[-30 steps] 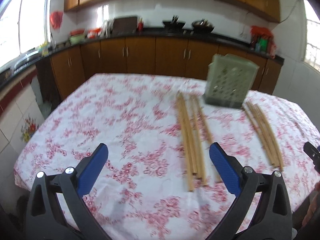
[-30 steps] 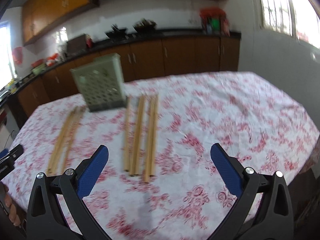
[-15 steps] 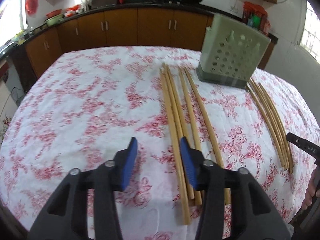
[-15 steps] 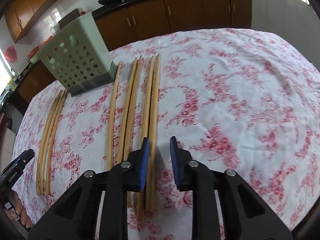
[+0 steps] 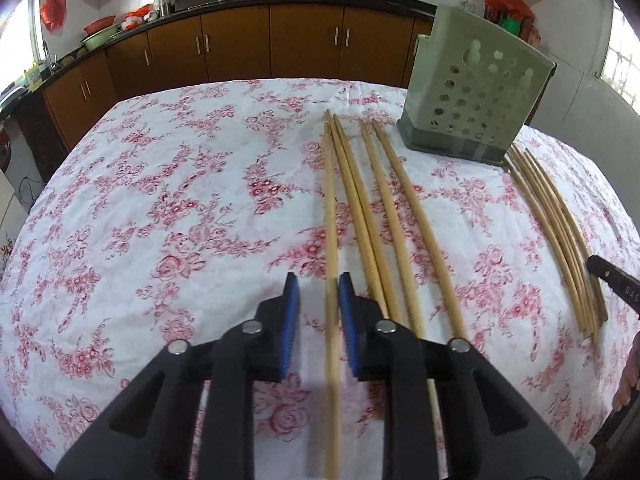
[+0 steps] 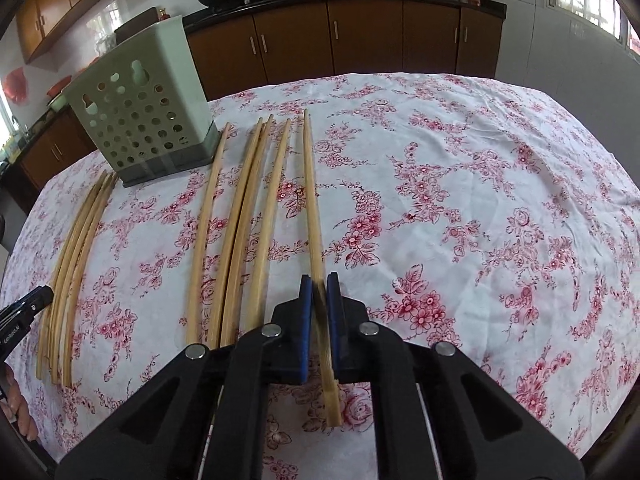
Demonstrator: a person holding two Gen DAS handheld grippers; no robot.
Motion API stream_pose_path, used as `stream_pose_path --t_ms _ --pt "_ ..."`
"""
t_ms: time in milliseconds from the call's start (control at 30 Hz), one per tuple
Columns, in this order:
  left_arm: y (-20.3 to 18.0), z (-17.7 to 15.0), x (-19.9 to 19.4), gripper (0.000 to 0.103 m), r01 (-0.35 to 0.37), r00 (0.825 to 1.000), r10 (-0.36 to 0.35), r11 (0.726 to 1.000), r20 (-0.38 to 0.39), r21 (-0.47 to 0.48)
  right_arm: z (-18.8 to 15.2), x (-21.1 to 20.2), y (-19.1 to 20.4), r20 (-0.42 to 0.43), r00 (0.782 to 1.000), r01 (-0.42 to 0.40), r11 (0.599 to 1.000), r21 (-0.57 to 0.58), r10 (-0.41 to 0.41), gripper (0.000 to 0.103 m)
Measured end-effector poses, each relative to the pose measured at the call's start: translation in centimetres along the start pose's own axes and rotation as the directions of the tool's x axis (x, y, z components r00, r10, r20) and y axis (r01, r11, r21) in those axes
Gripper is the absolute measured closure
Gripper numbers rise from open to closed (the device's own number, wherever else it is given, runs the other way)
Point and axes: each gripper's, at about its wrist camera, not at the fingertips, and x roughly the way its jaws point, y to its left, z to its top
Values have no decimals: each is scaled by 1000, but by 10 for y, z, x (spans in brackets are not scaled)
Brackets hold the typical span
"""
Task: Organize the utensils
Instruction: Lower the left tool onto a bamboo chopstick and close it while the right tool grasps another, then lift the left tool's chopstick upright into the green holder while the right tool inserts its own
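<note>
1. Here, a table (image 5: 168, 184) under a white cloth with red flowers is carrying everything, and brown kitchen cabinets (image 5: 240, 44) are running behind its far edge.
2. A pale green perforated utensil holder (image 5: 476, 92) is standing upright near the table's far edge.
3. Two sets of wooden chopsticks are lying lengthwise toward the near edge: a spread group (image 5: 384, 216) just beside the holder and a tight bundle (image 5: 560, 236) on its other side.
4. The right gripper (image 6: 319, 294) is clamping its blue pads on the outermost chopstick (image 6: 311, 200) of the spread group.
5. The left gripper (image 5: 319, 294), its jaws having just been closing, is straddling the leftmost chopstick (image 5: 330, 216); the pads seem not quite touching it, though the view is blurred.
</note>
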Motion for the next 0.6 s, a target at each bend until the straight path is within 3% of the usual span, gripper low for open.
stream_pose_path --t_ms 167,400,600 --pt "0 1 2 93 -27 1000 27 999 5 18 -3 0 1 3 1000 -6 1000 -14 6 94" --pt "19 12 10 93 -37 999 37 999 5 -21 5 6 -10 13 1000 25 1000 11 -25 95" --pt "21 0 1 93 -34 999 34 999 14 -9 -1 2 -12 8 1000 23 1000 6 -23 94"
